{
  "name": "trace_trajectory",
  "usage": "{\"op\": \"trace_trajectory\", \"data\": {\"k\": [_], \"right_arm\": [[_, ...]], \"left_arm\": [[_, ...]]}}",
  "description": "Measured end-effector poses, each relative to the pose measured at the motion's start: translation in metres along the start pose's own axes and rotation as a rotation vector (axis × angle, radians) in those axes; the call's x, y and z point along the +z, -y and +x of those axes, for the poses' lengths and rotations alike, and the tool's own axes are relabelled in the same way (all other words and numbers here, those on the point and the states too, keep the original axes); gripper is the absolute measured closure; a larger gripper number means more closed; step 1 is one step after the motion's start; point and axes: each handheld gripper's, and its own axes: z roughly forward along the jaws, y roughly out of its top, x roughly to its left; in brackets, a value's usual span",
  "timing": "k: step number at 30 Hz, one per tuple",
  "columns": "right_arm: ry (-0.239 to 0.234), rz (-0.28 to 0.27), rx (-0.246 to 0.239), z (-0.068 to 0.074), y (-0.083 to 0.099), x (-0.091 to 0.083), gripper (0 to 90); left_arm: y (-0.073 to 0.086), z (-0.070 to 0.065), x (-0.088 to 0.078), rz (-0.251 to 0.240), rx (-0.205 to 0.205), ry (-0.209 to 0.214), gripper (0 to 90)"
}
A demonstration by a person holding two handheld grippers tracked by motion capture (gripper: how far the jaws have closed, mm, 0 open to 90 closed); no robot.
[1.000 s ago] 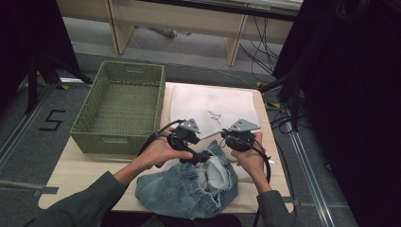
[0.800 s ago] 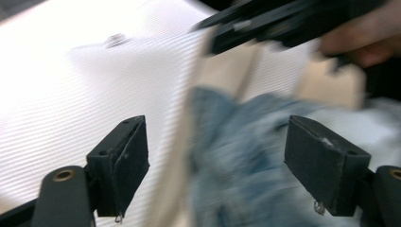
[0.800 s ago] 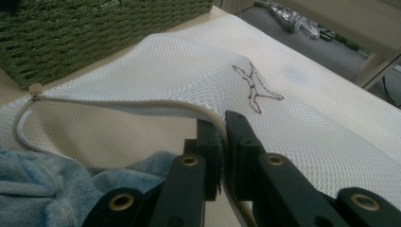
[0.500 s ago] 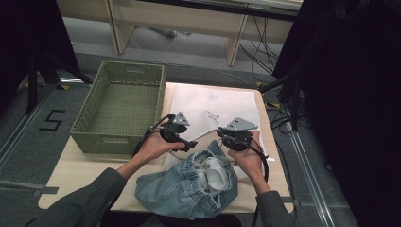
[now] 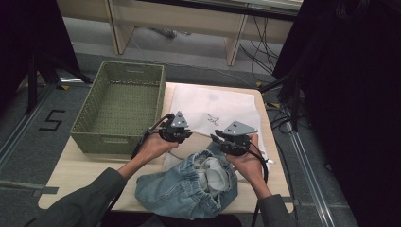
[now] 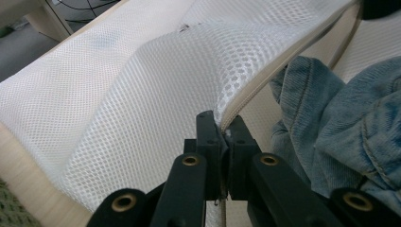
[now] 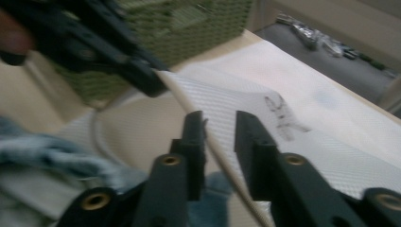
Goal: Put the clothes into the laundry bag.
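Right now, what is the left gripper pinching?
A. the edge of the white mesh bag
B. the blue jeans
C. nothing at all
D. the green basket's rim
A. In the left gripper view, the left gripper has its jaws shut on the zip edge of the white mesh bag, with the jeans lying beside it, not between the jaws.

Overhead faces forward; 2 close views share mesh bag.
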Motion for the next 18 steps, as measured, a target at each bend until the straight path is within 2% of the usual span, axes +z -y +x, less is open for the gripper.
{"op": "trace_trajectory", "data": {"k": [1,2,4,5,6,7,8,9,10,11,12,13,14,15,16,17,18], "right_arm": [[-0.022,-0.005,-0.005,0.006,-0.003,-0.005,63.1],[-0.077,0.006,0.0,0.014,-0.008,-0.011,53.7],[-0.138,-0.014,0.013,0.027,-0.011,-0.015,46.4],[-0.138,-0.014,0.013,0.027,-0.011,-0.015,46.4],[-0.203,0.004,0.014,0.034,-0.013,-0.016,43.5],[-0.259,0.011,0.0,0.043,-0.015,-0.015,40.7],[-0.296,0.015,-0.034,0.049,-0.016,-0.012,39.7],[-0.311,0.023,-0.056,0.054,-0.016,-0.01,38.7],[-0.338,0.074,-0.082,0.064,-0.012,-0.001,35.8],[-0.338,0.074,-0.082,0.064,-0.012,-0.001,35.8],[-0.345,0.101,-0.09,0.067,-0.007,0.005,35.3],[-0.365,0.173,-0.084,0.071,0.004,0.017,34.0],[-0.365,0.173,-0.084,0.071,0.004,0.017,34.0],[-0.379,0.18,-0.095,0.07,0.01,0.025,34.0],[-0.384,0.235,-0.076,0.07,0.022,0.037,38.1],[-0.384,0.235,-0.076,0.07,0.022,0.037,38.1],[-0.365,0.279,-0.085,0.072,0.031,0.043,50.8]], "left_arm": [[0.0,0.002,-0.001,-0.002,0.005,-0.001,86.0],[0.0,0.003,-0.002,-0.001,-0.001,0.008,86.0],[-0.001,0.003,-0.003,-0.005,-0.001,0.014,85.9],[-0.001,0.003,-0.003,-0.005,-0.001,0.014,85.8],[-0.001,0.003,-0.003,-0.005,0.0,0.019,85.8],[-0.002,0.003,-0.004,-0.002,0.003,0.022,85.7],[-0.002,0.003,-0.004,-0.001,0.003,0.023,85.6],[-0.002,0.003,-0.004,0.0,0.005,0.024,85.5],[-0.002,0.003,-0.004,0.004,0.01,0.028,85.3],[-0.002,0.003,-0.004,0.004,0.01,0.028,85.2],[-0.002,0.003,-0.004,0.005,0.008,0.031,85.2],[-0.002,0.003,-0.004,0.005,0.009,0.032,85.0],[-0.002,0.004,-0.004,0.005,0.009,0.037,85.0],[-0.002,0.005,-0.004,0.0,-0.001,0.046,85.0],[-0.001,0.005,-0.004,-0.006,-0.038,0.057,84.9],[-0.001,0.005,-0.004,-0.006,-0.038,0.057,84.9],[0.0,0.006,-0.003,-0.002,-0.028,0.051,84.9]]}}
